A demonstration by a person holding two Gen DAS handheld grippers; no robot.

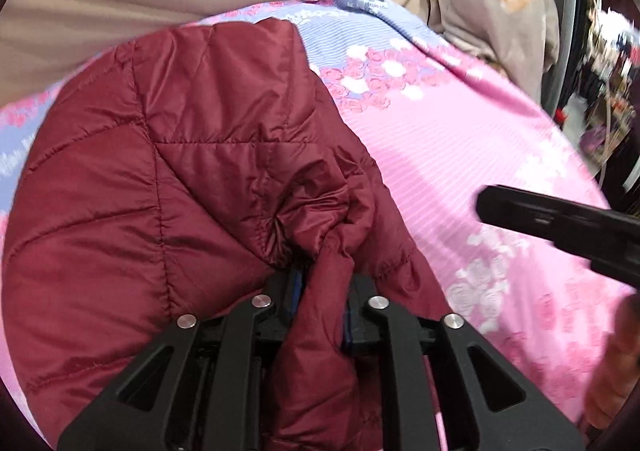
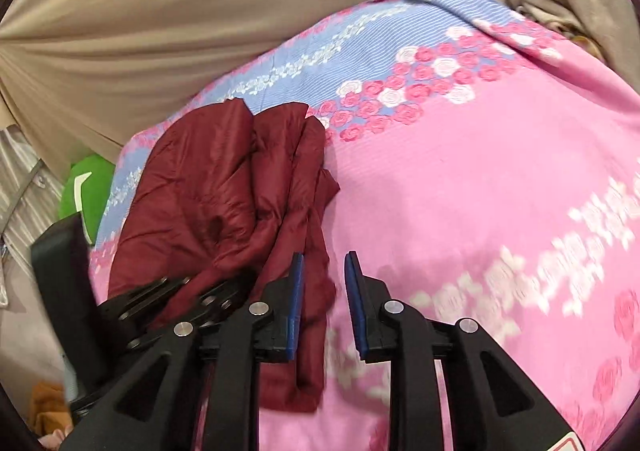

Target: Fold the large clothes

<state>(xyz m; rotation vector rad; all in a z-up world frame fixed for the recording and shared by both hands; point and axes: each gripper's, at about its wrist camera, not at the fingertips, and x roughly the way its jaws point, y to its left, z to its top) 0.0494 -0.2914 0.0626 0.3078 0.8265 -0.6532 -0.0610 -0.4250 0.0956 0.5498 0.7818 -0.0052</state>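
A dark red quilted jacket (image 1: 168, 187) lies bunched on a pink and blue flowered bed sheet (image 1: 460, 155). My left gripper (image 1: 324, 283) is shut on a gathered fold of the jacket, which hangs down between its fingers. In the right wrist view the jacket (image 2: 224, 191) lies crumpled at the left on the sheet (image 2: 460, 179). My right gripper (image 2: 324, 283) is open and empty, just right of the jacket's near edge, above the sheet. The left gripper's body (image 2: 168, 299) shows at the lower left there. The right gripper's body (image 1: 560, 223) shows at the right edge of the left wrist view.
A beige curtain or wall cloth (image 2: 180, 11) hangs behind the bed. A beige flowered pillow or quilt (image 1: 488, 3) lies at the far right corner. A green object (image 2: 86, 191) sits beyond the bed's left edge. Cluttered room furniture (image 1: 600, 91) shows far right.
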